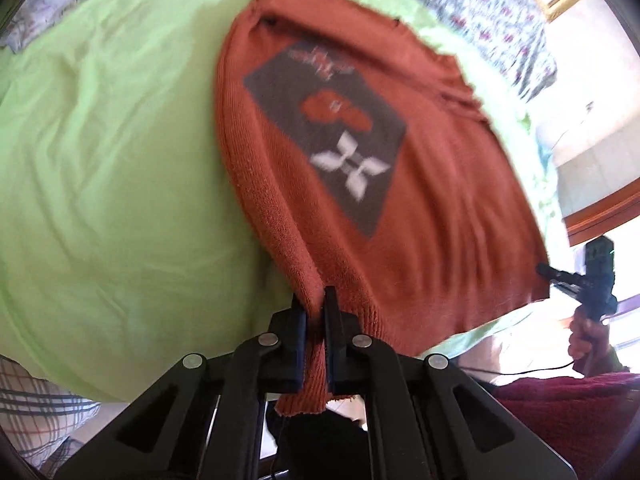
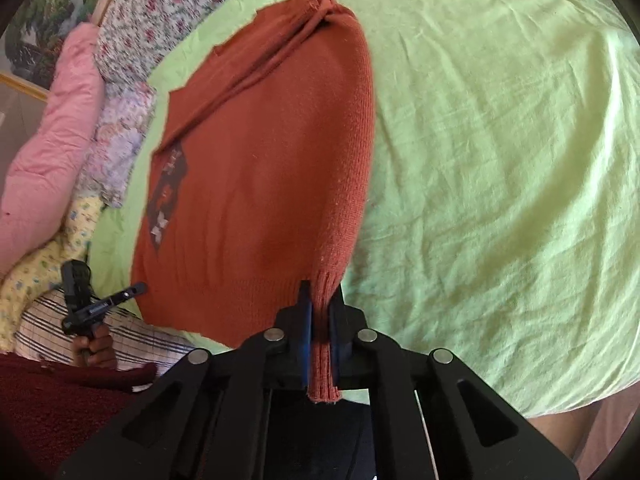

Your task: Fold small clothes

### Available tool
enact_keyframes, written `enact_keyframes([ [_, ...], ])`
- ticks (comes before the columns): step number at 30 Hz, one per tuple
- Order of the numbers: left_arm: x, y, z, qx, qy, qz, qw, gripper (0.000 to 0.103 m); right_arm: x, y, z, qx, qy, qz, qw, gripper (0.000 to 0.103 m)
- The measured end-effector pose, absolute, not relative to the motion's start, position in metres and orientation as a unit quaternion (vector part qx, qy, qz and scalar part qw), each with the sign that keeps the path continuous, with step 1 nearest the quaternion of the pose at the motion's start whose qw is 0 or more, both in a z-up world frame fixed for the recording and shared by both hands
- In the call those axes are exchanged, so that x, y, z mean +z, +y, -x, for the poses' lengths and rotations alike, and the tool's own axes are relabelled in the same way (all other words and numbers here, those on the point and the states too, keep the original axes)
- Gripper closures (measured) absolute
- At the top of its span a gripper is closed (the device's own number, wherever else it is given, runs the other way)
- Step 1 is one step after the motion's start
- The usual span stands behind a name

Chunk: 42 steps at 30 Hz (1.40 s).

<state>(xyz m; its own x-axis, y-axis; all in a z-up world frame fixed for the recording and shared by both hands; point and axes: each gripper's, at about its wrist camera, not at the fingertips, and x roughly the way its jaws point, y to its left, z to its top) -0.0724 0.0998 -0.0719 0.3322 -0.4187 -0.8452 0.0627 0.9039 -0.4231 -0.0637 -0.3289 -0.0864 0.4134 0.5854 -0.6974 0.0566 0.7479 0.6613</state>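
A rust-orange knit sweater (image 1: 432, 200) with a grey printed patch lies on a light green bedsheet (image 1: 112, 160). My left gripper (image 1: 314, 300) is shut on the sweater's near hem corner, with ribbed cloth hanging down between its pads. The right wrist view shows the same sweater (image 2: 260, 184) from the other side. There my right gripper (image 2: 322, 294) is shut on the opposite hem corner, ribbing pinched between the pads. Each view shows the other gripper at the far hem corner: the right one (image 1: 560, 276), the left one (image 2: 120, 296), each held by a hand.
Floral bedding (image 2: 132, 80) and a pink quilt (image 2: 52, 140) lie along the far left of the bed. A checked cloth (image 2: 132, 340) and a dark red fabric (image 2: 60, 400) sit by the near edge. The green sheet (image 2: 500, 160) spreads wide to the right.
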Motion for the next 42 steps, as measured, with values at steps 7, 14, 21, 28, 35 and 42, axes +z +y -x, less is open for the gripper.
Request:
enact_keyframes([
  [7,-0.028,0.114,0.051,-0.150,0.507,0.208,0.822,0.099,-0.047,-0.353,0.057,0.197,0.443,-0.371,0.792,0.096],
  [14,0.018,0.123,-0.016,-0.142,0.450,0.209,0.857,0.099,-0.002,-0.363,-0.002,0.208,0.390,-0.366,0.819,0.096],
  [21,0.036,0.123,-0.110,-0.117,0.411,0.207,0.880,0.099,0.022,-0.376,-0.103,0.207,0.351,-0.363,0.838,0.096],
  [28,0.023,0.128,-0.199,-0.081,0.408,0.217,0.883,0.099,0.005,-0.385,-0.205,0.193,0.361,-0.359,0.839,0.096],
  [35,-0.003,0.132,-0.257,-0.066,0.427,0.212,0.877,0.099,-0.018,-0.383,-0.270,0.187,0.389,-0.348,0.832,0.096],
  [42,-0.049,0.133,-0.304,-0.042,0.466,0.213,0.858,0.099,-0.057,-0.384,-0.310,0.163,0.426,-0.349,0.819,0.096],
])
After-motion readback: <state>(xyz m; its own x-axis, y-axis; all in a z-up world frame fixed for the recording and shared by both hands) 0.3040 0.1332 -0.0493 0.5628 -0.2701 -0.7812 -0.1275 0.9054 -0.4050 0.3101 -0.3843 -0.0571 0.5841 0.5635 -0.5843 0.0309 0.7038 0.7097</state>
